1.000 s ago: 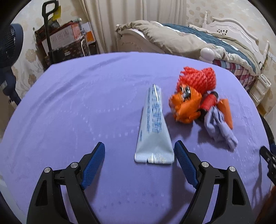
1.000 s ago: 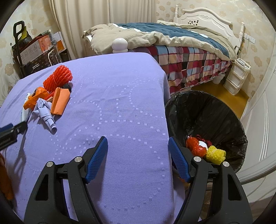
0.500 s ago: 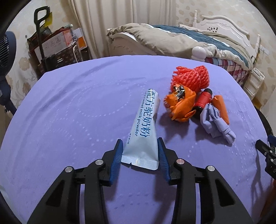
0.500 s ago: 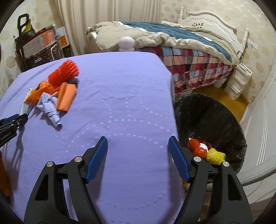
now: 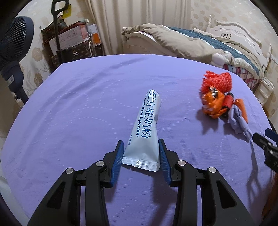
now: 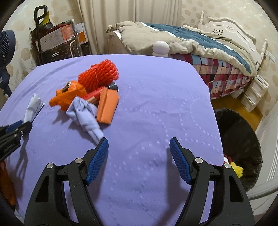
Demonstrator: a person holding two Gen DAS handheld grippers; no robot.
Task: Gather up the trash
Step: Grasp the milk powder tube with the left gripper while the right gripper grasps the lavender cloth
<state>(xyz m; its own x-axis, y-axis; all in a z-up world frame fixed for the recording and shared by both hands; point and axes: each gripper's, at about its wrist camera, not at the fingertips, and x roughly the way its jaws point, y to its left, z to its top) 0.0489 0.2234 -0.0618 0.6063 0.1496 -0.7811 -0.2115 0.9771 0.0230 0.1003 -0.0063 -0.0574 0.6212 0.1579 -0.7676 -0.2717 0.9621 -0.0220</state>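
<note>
While jaws pinch sachet (image 5: 145, 132), tablecloth (image 5: 78, 107) surrounds.

I am working in a home bedroom. A bed (image 6: 199, 45) with a carved white headboard (image 6: 232, 29), a rumpled beige and teal duvet (image 5: 182, 43) and a plaid bedspread (image 6: 224, 73) fills the far right. Cream curtains (image 6: 97, 20) hang against floral wallpaper (image 5: 205, 15). A dark blue standing fan (image 5: 12, 52) and stacked cardboard boxes (image 5: 69, 38) sit in the left corner. A table (image 6: 156, 104) under a purple cloth stands near me, beside a bin lined with a black bag (image 6: 241, 139).
</note>
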